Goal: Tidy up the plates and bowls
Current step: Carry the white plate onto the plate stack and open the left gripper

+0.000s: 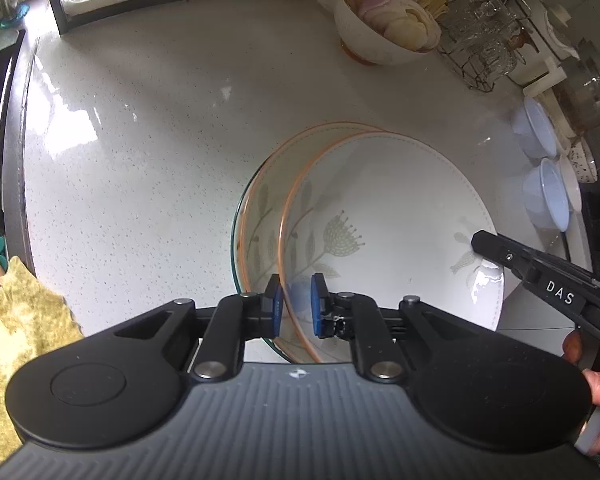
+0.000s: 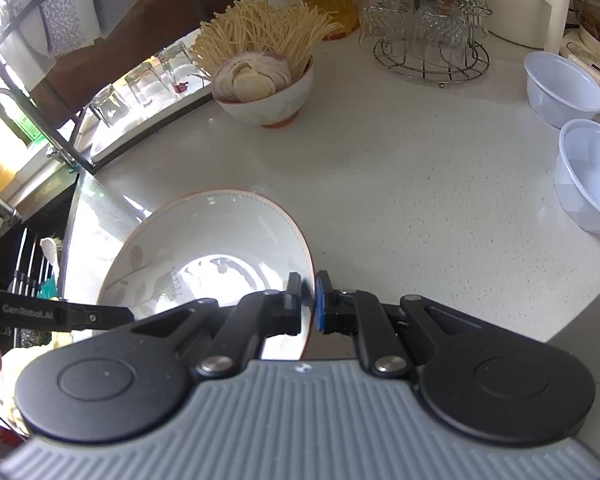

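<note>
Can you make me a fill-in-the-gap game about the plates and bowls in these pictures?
1. Each hand-held gripper, left and right, pinches the rim of the top ____.
2. The top plate sits on a second plate with an ____ rim.
3. The ceramic bowl holds dry ____ and sliced onion.
4. The number of empty plastic bowls on the counter is ____.

Missing words: plate; orange; noodles; two
</note>
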`<state>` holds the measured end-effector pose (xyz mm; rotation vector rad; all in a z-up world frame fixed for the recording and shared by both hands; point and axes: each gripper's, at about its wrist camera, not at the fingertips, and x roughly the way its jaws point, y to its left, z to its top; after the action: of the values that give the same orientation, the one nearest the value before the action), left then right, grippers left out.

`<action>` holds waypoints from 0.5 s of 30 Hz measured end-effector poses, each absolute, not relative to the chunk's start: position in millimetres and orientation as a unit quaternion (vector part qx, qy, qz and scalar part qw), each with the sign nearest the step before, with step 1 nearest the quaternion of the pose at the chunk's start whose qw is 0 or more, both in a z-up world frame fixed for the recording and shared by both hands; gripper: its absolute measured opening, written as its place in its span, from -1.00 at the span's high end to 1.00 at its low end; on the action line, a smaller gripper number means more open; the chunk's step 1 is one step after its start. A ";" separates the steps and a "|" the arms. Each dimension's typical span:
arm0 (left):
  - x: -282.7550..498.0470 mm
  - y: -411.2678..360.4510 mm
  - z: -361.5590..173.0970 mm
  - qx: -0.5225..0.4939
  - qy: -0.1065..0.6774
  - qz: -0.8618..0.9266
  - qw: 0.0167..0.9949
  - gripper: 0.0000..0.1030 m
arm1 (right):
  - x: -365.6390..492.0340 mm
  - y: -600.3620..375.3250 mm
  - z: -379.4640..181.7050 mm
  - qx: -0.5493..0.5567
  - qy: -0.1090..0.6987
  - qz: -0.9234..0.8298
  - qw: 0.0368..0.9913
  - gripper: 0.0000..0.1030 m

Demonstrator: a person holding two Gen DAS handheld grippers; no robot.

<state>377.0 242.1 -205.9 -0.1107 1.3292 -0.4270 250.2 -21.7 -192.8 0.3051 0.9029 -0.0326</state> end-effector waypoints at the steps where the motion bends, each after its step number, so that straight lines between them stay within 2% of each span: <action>1: 377.8 241.7 -206.5 -0.051 0.612 -0.194 0.765 0.71 | 251.2 -20.9 -192.6 0.144 0.434 -0.017 0.889 0.80; 15: 382.5 234.3 -206.4 -0.033 0.621 -0.173 0.764 0.66 | 258.2 -12.9 -193.9 0.126 0.434 -0.023 0.892 0.76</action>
<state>382.5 234.3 -206.4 -0.0715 1.3497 -0.3768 258.2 -12.9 -193.9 0.2619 0.8997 -0.0487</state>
